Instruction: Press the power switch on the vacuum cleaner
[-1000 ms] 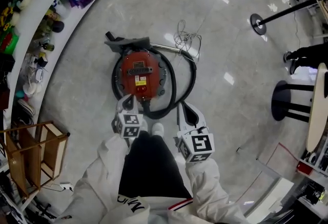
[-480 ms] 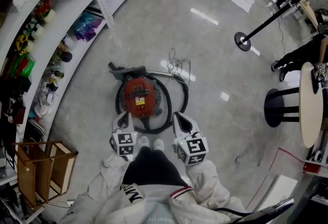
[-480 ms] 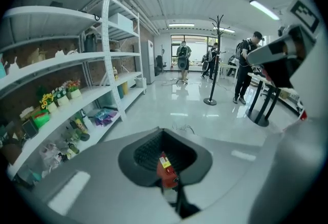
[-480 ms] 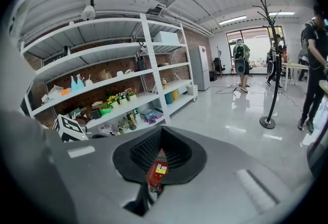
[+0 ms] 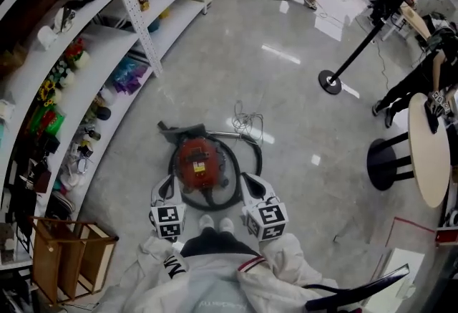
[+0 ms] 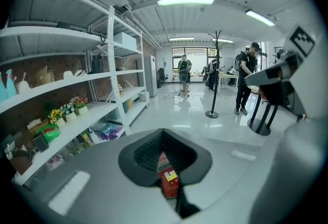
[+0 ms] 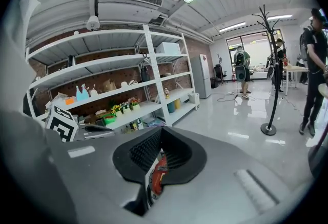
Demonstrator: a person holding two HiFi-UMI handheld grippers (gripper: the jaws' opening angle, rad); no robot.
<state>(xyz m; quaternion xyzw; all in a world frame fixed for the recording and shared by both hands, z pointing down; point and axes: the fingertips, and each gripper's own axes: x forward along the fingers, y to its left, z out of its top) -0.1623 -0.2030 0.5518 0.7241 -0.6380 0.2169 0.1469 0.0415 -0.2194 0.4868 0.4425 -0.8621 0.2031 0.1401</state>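
Pale glossy floor (image 5: 215, 54) fills most of the head view, w/ a long white shelf rack (image 5: 79, 43) along the left, stocked w/ small colourful items. Round table (image 5: 428, 154) and black stool (image 5: 383, 160) sit at far right, wooden crate (image 5: 68, 254) at bottom left. The red vacuum cleaner (image 5: 197, 163) sits on the floor just ahead of the person's shoes (image 5: 216, 222), black hose (image 5: 249, 154) looped around it, dark nozzle (image 5: 177, 131) at its far-left side and a tangle of white cord (image 5: 247, 122) just beyond. Power switch too small to pick out. L gripper (image 5: 167, 188) and R gripper (image 5: 252, 186) hang above the floor on either side of the vac's near edge, apart from it. Each gripper view shows its jaws closed together on nothing, w/ the red vac seen far below through the gap.
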